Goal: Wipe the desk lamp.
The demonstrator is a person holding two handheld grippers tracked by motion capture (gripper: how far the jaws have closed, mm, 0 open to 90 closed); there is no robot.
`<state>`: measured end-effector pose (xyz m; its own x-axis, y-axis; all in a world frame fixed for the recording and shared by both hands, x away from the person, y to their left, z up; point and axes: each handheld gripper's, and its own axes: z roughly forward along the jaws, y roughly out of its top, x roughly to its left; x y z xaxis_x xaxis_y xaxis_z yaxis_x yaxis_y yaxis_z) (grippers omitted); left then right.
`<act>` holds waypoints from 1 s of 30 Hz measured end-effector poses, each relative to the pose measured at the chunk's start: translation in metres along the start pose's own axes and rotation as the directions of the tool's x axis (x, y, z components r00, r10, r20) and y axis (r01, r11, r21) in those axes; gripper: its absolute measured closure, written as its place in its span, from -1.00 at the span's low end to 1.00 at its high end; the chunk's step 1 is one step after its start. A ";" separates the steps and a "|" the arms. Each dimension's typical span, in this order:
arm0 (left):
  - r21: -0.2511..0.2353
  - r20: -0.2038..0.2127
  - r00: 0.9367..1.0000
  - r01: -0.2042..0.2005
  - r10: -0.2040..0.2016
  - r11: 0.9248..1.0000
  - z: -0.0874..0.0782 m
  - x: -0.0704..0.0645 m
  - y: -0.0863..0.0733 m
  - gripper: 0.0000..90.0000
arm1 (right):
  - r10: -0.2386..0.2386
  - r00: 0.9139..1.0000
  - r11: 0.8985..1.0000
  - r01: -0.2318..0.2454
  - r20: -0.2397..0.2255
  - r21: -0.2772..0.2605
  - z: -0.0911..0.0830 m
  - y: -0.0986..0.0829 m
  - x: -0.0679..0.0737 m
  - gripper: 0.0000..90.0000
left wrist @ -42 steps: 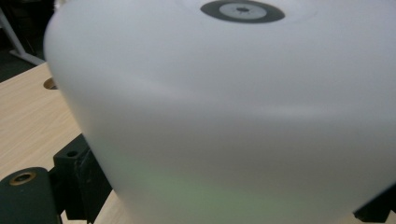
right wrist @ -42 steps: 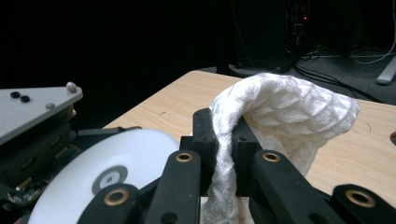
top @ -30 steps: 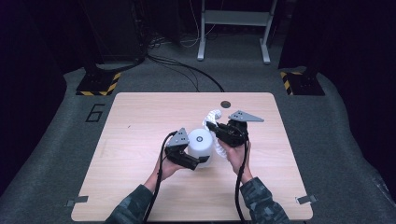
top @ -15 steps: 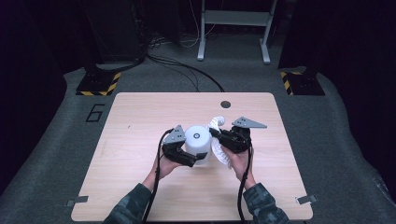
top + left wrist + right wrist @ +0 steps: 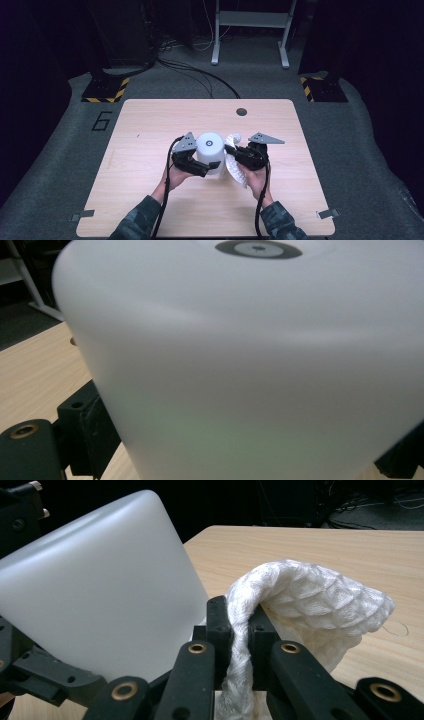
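Note:
A frosted white cylinder with a dark ring on its top stands at the middle of the wooden table. My left gripper is shut on the cylinder, one black jaw on each side of its lower wall. My right gripper is shut on a white knitted cloth that lies against the cylinder's right side. In the right gripper view the cloth is pinched between the jaws of the gripper and folds over to the right, with the cylinder close at the left.
A small dark round hole sits near the table's far edge. The floor to the left carries a painted 6. Black-and-yellow striped feet and a white frame stand beyond the table. Bare tabletop lies left, right and in front.
The cloth has slid from behind the cylinder down along its right side toward the person, carried by the right gripper. The cylinder and left gripper shifted slightly left.

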<state>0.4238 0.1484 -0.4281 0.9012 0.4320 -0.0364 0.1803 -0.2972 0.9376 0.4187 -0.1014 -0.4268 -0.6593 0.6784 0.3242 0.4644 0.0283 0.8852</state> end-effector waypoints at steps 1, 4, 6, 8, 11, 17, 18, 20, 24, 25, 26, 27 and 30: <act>-0.003 0.000 1.000 0.000 0.000 1.000 0.000 0.000 0.000 -0.81 | -0.002 1.000 1.000 0.002 -0.003 -0.001 0.001 0.000 -0.001 0.88; -0.012 -0.007 1.000 0.001 -0.001 1.000 0.000 0.000 0.001 -0.81 | 0.002 1.000 1.000 -0.002 -0.008 -0.001 0.004 0.001 -0.003 0.88; -0.010 -0.005 1.000 -0.010 0.010 1.000 0.000 -0.001 0.002 -0.81 | 0.006 1.000 1.000 -0.006 -0.009 -0.003 0.009 0.002 -0.006 0.88; -0.003 0.001 1.000 -0.014 0.014 1.000 0.000 -0.001 0.002 -0.81 | 0.010 1.000 1.000 -0.010 -0.009 0.000 0.010 0.002 -0.007 0.88; -0.015 0.004 1.000 -0.006 0.006 1.000 0.001 -0.003 0.003 -0.81 | 0.020 1.000 1.000 -0.020 -0.013 -0.001 0.015 0.003 -0.010 0.88; -0.004 0.023 1.000 -0.020 0.020 1.000 0.004 -0.006 0.006 -0.81 | 0.025 1.000 1.000 -0.025 -0.015 -0.001 0.024 0.006 -0.014 0.88; -0.004 0.023 1.000 -0.020 0.020 1.000 0.004 -0.006 0.006 -0.81 | 0.025 1.000 1.000 -0.025 -0.015 -0.001 0.024 0.006 -0.014 0.88; -0.017 0.018 1.000 -0.017 0.018 1.000 0.005 -0.008 0.006 -0.81 | 0.027 0.999 1.000 -0.027 -0.016 -0.003 0.027 0.006 -0.014 0.88; -0.020 0.018 1.000 -0.021 0.021 1.000 0.005 -0.008 0.006 -0.81 | 0.029 0.999 1.000 -0.029 -0.025 0.000 0.030 0.008 -0.014 0.88; -0.019 0.017 0.999 -0.029 0.029 0.999 0.005 -0.007 0.006 -0.81 | 0.027 0.999 1.000 -0.027 -0.026 0.003 0.030 0.008 -0.014 0.88; -0.009 0.024 0.999 -0.029 0.030 1.000 0.004 -0.007 0.007 -0.81 | 0.026 0.999 1.000 -0.026 -0.029 0.005 0.030 0.008 -0.014 0.88; -0.009 0.024 0.999 -0.029 0.030 1.000 0.004 -0.007 0.007 -0.81 | 0.026 0.999 1.000 -0.026 -0.029 0.005 0.030 0.008 -0.014 0.88; -0.019 0.020 1.000 -0.023 0.024 1.000 0.005 -0.008 0.006 -0.81 | 0.029 0.999 1.000 -0.029 -0.033 0.003 0.030 0.008 -0.014 0.88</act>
<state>0.4197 0.1393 -0.4237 0.9128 0.4078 -0.0211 0.1519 -0.2911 0.9446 0.4491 -0.0886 -0.4340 -0.6644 0.6547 0.3605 0.4854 0.0112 0.8742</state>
